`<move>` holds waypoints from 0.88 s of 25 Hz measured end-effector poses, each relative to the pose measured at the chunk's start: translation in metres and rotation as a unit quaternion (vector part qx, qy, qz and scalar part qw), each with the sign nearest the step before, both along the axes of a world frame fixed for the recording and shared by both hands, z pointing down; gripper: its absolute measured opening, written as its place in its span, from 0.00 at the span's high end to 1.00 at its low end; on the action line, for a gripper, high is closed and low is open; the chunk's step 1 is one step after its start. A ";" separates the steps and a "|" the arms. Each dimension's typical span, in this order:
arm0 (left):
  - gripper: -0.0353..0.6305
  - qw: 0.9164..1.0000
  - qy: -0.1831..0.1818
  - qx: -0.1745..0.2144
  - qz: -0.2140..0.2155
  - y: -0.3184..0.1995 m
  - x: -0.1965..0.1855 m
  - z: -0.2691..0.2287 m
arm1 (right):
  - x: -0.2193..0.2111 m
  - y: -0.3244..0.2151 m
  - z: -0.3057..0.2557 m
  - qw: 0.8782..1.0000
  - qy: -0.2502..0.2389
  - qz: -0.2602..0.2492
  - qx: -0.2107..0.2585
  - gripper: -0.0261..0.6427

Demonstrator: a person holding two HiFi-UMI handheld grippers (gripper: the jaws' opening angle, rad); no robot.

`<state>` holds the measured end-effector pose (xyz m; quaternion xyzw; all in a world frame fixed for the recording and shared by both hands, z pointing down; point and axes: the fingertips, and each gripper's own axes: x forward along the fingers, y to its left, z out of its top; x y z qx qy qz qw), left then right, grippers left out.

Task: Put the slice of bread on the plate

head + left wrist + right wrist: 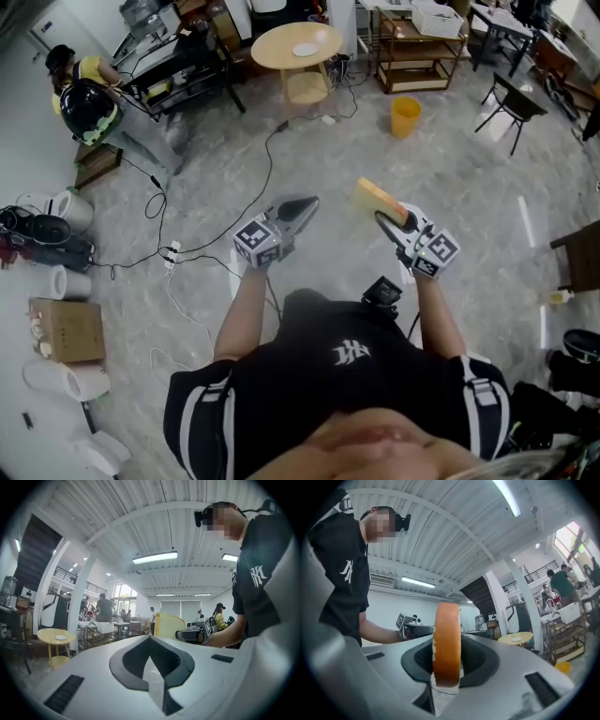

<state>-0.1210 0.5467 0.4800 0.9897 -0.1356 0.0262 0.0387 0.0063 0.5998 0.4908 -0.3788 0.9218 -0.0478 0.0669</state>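
My right gripper (390, 221) is shut on a slice of bread (377, 198), a pale slab with an orange-brown crust, held on edge above the floor. In the right gripper view the bread (446, 641) stands upright between the jaws. My left gripper (302, 208) hangs level beside it, a short way to the left, jaws together and empty. From the left gripper view the bread (167, 624) and the right gripper (180, 635) show side-on. A small white plate (306, 49) lies on a round wooden table (281, 56) far ahead.
A yellow bucket (405, 116) stands on the floor right of the table. Black cables (267, 159) trail over the floor ahead. A person in yellow and black (86, 103) crouches at the far left. A wooden shelf (417, 47) and a black chair (511, 103) stand at the back right.
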 end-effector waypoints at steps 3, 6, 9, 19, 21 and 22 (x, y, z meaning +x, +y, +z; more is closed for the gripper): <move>0.92 1.000 -0.007 -0.003 0.000 -0.012 0.003 0.004 | 0.001 -0.016 0.002 1.000 -0.005 -0.003 -0.003 0.82; 0.92 1.000 -0.016 -0.011 0.002 -0.032 0.005 0.012 | 0.002 -0.039 0.005 1.000 -0.003 -0.003 -0.007 0.82; 0.92 1.000 -0.019 -0.017 0.004 -0.057 0.008 0.021 | 0.005 -0.064 0.012 1.000 0.001 0.000 -0.013 0.82; 0.92 0.999 -0.020 -0.016 0.024 -0.194 0.003 0.022 | 0.000 -0.193 0.002 1.000 0.004 0.025 -0.016 0.82; 0.92 0.999 -0.019 -0.015 0.025 -0.222 -0.005 0.021 | -0.006 -0.221 -0.001 1.000 0.004 0.028 -0.012 0.82; 0.92 0.999 -0.018 -0.014 0.025 -0.236 -0.009 0.020 | -0.009 -0.234 -0.001 1.000 0.005 0.029 -0.009 0.82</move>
